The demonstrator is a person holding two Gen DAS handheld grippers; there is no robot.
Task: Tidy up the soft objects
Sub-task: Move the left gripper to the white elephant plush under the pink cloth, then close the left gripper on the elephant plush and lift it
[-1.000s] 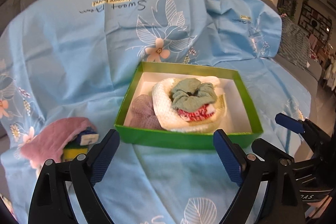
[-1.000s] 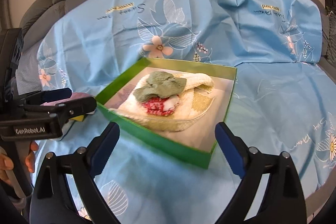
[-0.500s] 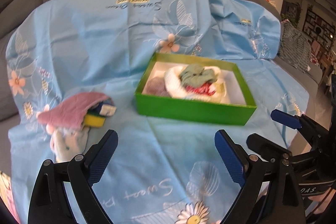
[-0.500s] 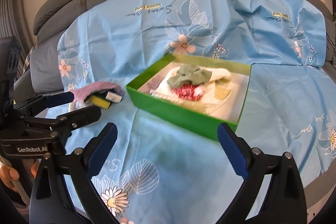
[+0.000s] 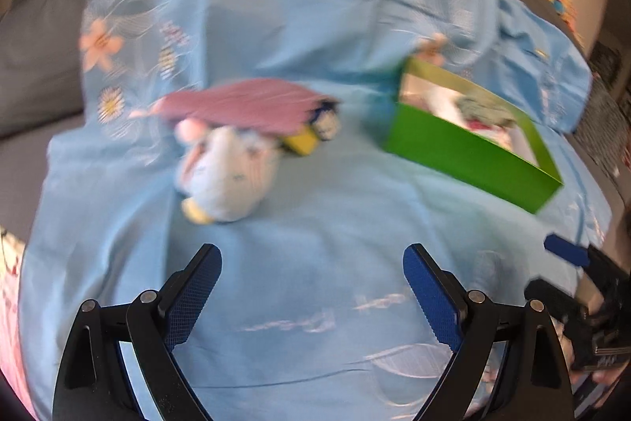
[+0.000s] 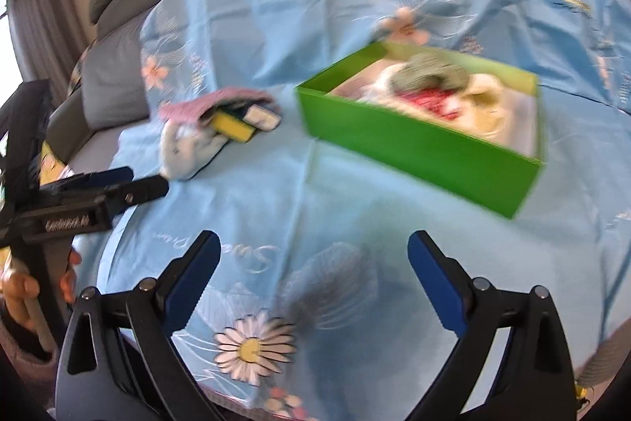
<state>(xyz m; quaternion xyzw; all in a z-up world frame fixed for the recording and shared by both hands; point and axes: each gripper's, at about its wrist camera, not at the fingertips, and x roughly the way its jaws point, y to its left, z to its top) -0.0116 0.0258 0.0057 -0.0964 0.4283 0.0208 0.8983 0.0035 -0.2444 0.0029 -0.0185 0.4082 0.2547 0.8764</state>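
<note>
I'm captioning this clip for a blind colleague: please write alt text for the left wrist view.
Open, empty left hand-held gripper over a blue floral sheet, facing a pile of soft items: pale plush toy under a pink cloth. A green box of fabrics sits to the right.

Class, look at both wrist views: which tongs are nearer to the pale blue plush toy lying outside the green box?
Left. The left tongs face the pale blue plush toy directly; in the right view their tip reaches beside it. The right tongs sit farther back, the toy off to their left.
</note>
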